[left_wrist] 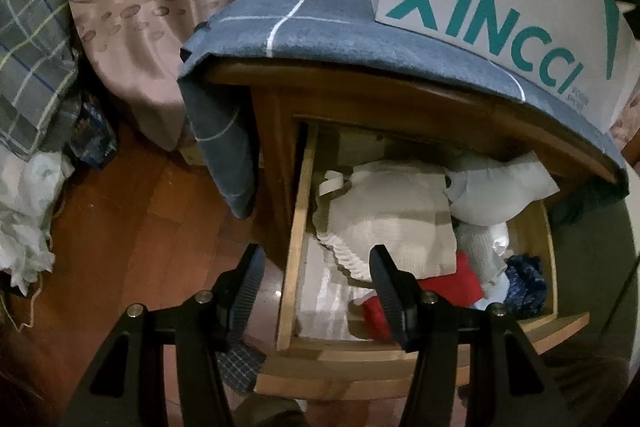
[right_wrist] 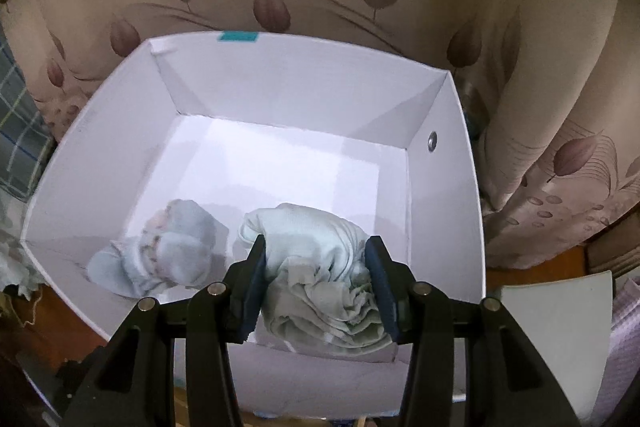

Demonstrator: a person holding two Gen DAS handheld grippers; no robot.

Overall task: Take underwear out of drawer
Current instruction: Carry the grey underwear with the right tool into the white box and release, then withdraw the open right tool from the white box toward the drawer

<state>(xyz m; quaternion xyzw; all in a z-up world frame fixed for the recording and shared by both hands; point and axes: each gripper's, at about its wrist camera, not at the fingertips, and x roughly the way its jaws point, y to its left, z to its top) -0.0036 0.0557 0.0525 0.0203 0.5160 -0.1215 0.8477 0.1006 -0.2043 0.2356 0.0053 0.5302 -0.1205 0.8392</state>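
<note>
The right tongs (right_wrist: 316, 281) grip pale underwear (right_wrist: 320, 267) over the white box (right_wrist: 280, 83), beside a bluish piece (right_wrist: 172, 247) lying inside. The left tongs (left_wrist: 316, 283) hang open, empty, above the drawer (left_wrist: 298, 227), where more garments (left_wrist: 392, 219) remain.

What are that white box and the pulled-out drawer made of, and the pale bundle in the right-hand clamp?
The white box looks like smooth coated cardboard: thin flat walls, creased corners and a metal eyelet. The drawer seems to be bare light wood, with grain on its side board. The pale bundle held in the right gripper is soft knit fabric, probably cotton, since it wrinkles and folds.
</note>
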